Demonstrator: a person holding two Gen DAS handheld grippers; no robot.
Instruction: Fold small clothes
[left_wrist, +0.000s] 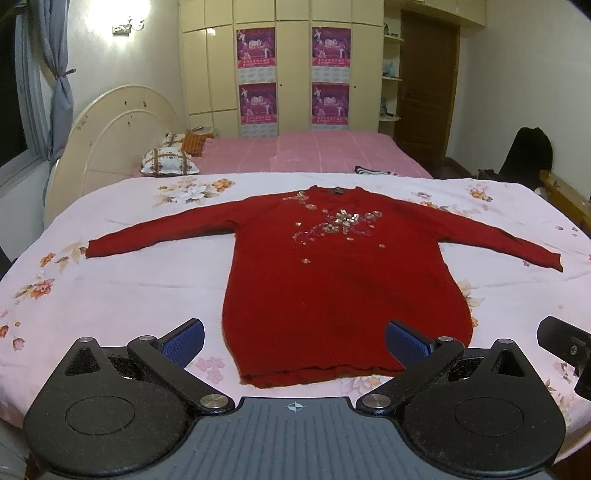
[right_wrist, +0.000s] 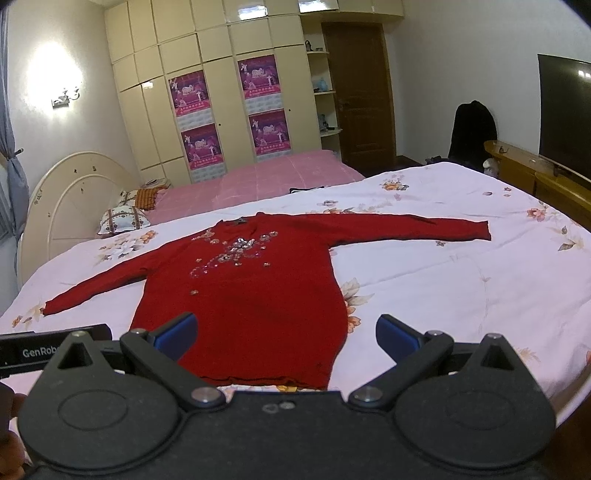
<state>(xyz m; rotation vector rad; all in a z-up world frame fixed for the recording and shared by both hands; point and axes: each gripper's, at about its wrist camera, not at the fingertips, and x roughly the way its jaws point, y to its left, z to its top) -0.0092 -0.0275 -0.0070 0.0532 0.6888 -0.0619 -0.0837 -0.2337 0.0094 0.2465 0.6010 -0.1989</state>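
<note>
Sweater (left_wrist: 332, 273) red, spread flat on floral bed cover (left_wrist: 129, 288), front up, both sleeves out wide. Left tool (left_wrist: 294, 341) fingers apart, empty, low near hem. Right tool (right_wrist: 286, 334) likewise apart, empty. Best start, judging from layout: pinch left cuff (left_wrist: 92, 251) only, carry sleeve across chest, avoid snagging sequins (left_wrist: 340, 221); mirror with right cuff (right_wrist: 480, 229).

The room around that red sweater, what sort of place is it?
Most likely a home bedroom: the red sweater lies on a floral bedspread, with a pink bed and tall wardrobe behind.
</note>
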